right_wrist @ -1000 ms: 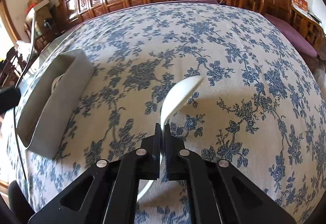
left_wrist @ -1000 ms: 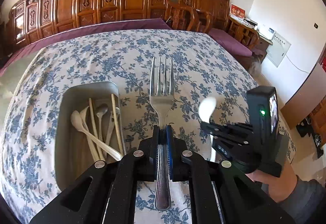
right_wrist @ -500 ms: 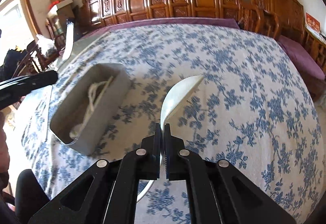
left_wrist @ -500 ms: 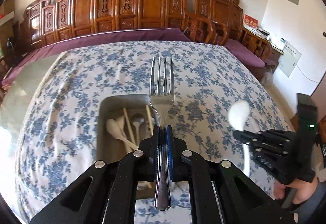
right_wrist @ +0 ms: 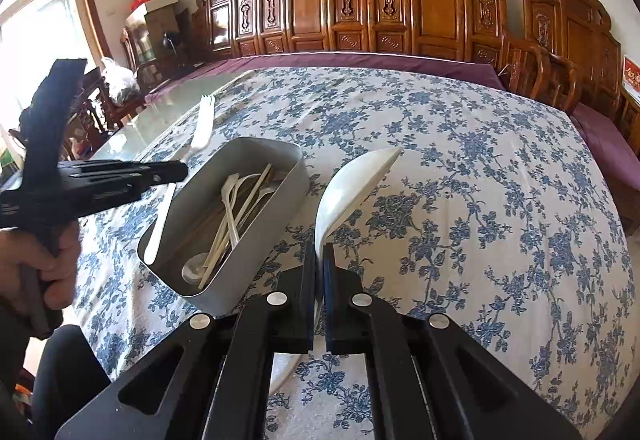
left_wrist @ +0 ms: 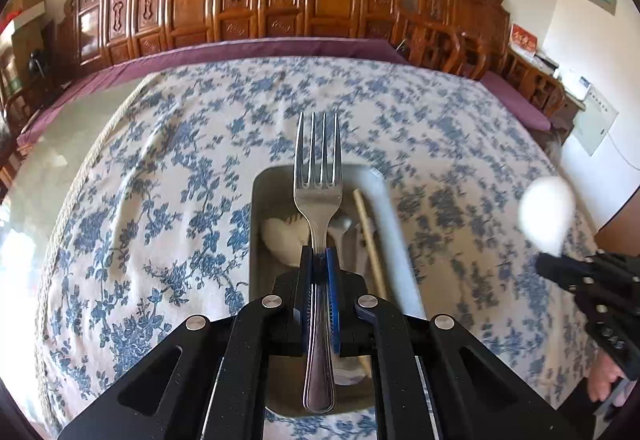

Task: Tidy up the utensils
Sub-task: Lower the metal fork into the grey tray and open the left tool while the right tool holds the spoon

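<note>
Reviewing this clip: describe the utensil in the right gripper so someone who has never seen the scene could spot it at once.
Start at the blue-flowered tablecloth and find the grey metal tray of pale utensils on it. Just right of the tray, the right gripper is shut on a white spoon held above the cloth. Its broad, deep bowl sets it apart from the slim spoons and chopsticks in the tray.

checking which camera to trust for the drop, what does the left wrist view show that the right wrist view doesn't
Only the left wrist view: the fork seen face on, clamped in the left gripper directly in line with the grey box, plus a wall panel at far right.

Only the right wrist view: the white spoon close up in the right gripper, a window and cardboard boxes at left, and the box from the side.

Both: box with spoons and chopsticks, floral tablecloth, carved wooden chairs, both grippers.
</note>
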The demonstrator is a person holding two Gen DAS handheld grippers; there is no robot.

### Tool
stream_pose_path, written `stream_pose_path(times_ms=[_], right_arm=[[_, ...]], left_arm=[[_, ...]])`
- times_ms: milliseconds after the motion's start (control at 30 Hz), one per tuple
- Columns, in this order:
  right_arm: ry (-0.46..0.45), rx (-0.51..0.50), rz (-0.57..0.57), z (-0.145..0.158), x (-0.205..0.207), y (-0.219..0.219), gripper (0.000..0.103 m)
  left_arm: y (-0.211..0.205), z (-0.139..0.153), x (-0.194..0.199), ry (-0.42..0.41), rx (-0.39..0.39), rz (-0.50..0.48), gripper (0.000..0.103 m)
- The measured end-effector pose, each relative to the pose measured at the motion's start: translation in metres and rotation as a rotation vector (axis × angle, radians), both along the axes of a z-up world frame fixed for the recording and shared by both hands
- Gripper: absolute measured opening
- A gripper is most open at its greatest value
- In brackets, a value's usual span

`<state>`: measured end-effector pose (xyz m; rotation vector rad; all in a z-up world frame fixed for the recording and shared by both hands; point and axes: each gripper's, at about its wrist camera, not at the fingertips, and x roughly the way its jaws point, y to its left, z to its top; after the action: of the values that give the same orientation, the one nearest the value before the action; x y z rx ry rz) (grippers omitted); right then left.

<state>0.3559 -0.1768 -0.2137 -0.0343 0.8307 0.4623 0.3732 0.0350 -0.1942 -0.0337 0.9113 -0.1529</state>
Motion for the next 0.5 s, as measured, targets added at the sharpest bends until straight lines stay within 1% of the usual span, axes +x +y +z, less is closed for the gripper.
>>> stream_pose_path(times_ms=[167,500], right_arm=[[0.005,-0.003,0.010,-0.003,0.001,0.003,0.004],[0.010,-0.006,0.011,-0.005,0.001,0.002,0.004]], left_arm=[[-0.001,-0.028,0.013,0.053,0.016,-0.003,0.006],[-0.009,-0.055,0.022,0.097,0.037,-0.010,0.006]])
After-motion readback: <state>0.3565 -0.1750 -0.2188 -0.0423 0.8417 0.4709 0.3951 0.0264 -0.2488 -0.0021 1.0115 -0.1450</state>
